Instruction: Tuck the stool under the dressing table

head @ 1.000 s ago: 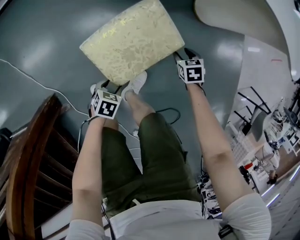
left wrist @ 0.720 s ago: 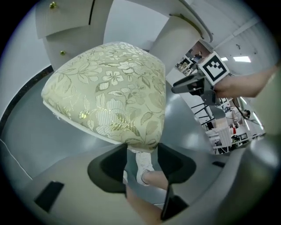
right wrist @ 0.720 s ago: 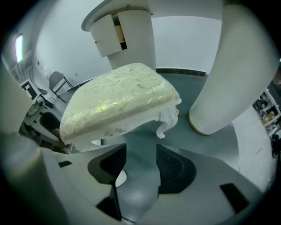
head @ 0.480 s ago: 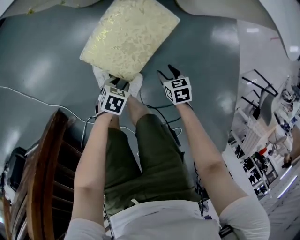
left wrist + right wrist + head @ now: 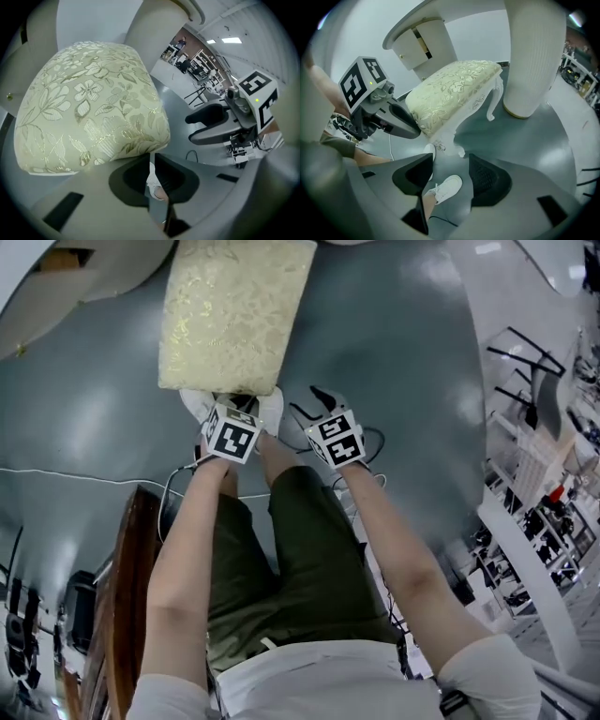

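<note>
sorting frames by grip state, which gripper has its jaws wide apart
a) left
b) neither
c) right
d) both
c: the right gripper has its jaws wide apart, having just been opening, with only floor and a shoe seen between them. The left gripper has just been closing its jaws to a thin slit with nothing gripped.

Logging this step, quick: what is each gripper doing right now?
Left gripper: shut, fingers have just been closing, nothing between them.
Right gripper: open, fingers just been opening further, nothing between.
</note>
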Action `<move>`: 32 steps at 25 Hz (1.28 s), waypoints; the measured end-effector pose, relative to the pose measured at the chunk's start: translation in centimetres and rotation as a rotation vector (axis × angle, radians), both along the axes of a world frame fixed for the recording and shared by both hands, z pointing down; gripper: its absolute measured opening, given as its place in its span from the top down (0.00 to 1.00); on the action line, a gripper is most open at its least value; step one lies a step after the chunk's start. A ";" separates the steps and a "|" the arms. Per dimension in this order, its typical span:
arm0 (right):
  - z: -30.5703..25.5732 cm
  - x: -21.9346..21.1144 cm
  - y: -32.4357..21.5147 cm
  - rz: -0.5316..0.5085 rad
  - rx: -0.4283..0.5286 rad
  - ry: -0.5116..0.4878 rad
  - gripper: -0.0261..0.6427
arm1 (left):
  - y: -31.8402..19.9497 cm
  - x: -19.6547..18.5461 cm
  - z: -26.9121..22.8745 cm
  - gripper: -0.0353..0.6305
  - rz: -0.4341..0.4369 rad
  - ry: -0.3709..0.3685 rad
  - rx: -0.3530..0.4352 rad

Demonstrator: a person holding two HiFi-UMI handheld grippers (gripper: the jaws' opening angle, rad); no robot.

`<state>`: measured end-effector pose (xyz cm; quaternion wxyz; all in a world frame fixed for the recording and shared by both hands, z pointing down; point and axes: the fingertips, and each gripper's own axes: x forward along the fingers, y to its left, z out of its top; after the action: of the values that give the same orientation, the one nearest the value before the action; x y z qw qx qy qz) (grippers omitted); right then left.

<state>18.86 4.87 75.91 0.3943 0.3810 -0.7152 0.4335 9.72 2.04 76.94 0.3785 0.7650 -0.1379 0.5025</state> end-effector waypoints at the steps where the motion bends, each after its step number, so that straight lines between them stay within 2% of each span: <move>1: -0.1 -0.2 0.0 0.013 0.001 -0.002 0.58 | 0.1 0.0 -0.1 0.89 0.012 0.002 -0.008; 4: -0.3 -0.9 0.1 0.046 -0.008 -0.001 0.58 | 0.4 -0.8 -0.6 0.89 0.075 0.013 0.007; 7: -0.3 -2.1 0.0 0.060 -0.025 0.000 0.58 | 0.1 -3.6 -0.7 0.89 0.147 -0.027 0.053; 12: 0.7 -4.2 -0.1 0.073 -0.071 0.033 0.58 | -1.7 -10.0 0.4 0.73 0.147 -0.135 0.061; 16: 1.7 -5.7 -0.6 0.117 -0.099 0.073 0.58 | -4.5 -14.4 1.4 0.69 0.130 -0.182 0.072; 19: 2.3 -6.4 -0.9 0.125 -0.127 0.104 0.57 | -6.4 -16.4 1.7 0.63 0.136 -0.198 0.077; 24: 2.8 -6.9 -2.2 0.134 -0.142 0.138 0.61 | -8.3 -17.7 1.9 0.60 0.178 -0.191 0.108; 29: 3.3 -7.5 -2.2 0.135 -0.154 0.151 0.62 | -9.3 -17.0 1.7 0.64 0.160 -0.177 0.125; 32: 3.2 -7.6 -2.2 0.189 -0.145 0.145 0.63 | -9.4 -17.0 1.7 0.64 0.148 -0.199 0.141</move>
<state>11.31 2.63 79.08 0.4288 0.4474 -0.6127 0.4904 -7.33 -7.40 78.66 0.2704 0.7440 -0.1530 0.5915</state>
